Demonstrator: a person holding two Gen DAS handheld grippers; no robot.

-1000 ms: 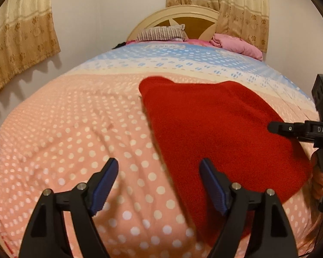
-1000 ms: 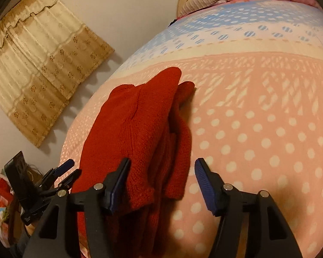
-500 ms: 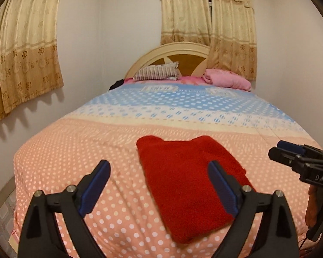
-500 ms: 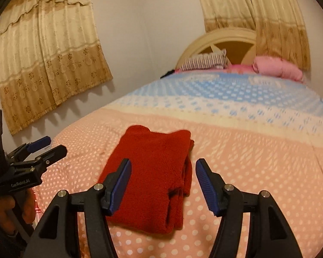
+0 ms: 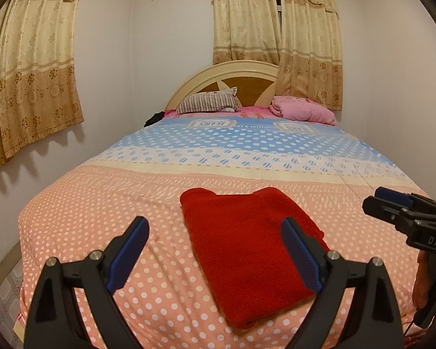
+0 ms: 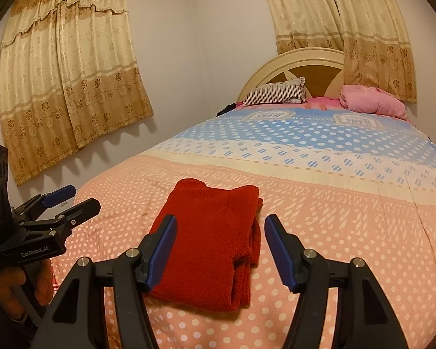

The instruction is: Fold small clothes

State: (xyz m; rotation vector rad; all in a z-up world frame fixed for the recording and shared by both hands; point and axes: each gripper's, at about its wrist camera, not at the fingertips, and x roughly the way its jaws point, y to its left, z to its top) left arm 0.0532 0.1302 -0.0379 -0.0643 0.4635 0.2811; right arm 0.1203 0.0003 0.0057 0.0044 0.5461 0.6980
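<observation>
A red knitted garment (image 5: 247, 247) lies folded in a thick rectangle on the near, pink dotted part of the bed; its stacked layers show along its right edge (image 6: 254, 232). My left gripper (image 5: 215, 226) hovers above and in front of it, jaws wide open, nothing between them. My right gripper (image 6: 221, 224) also hangs above the garment, open and empty. Each gripper shows in the other's view: the right gripper (image 5: 392, 200) at the right edge, the left gripper (image 6: 58, 203) at the left edge, held by a hand (image 6: 3, 288).
The bed's quilt (image 5: 101, 218) runs from pink dots to blue bands. A striped pillow (image 5: 207, 103) and a pink bundle (image 5: 302, 112) lie by the headboard (image 5: 226, 75). Curtains (image 5: 32, 67) hang on the left and back walls. Floor tiles (image 5: 3, 293) show at the bed's left.
Both grippers have risen and drawn back from the red garment, so the whole bed now shows. The left jaws have spread wider. The garment stays folded in place.
</observation>
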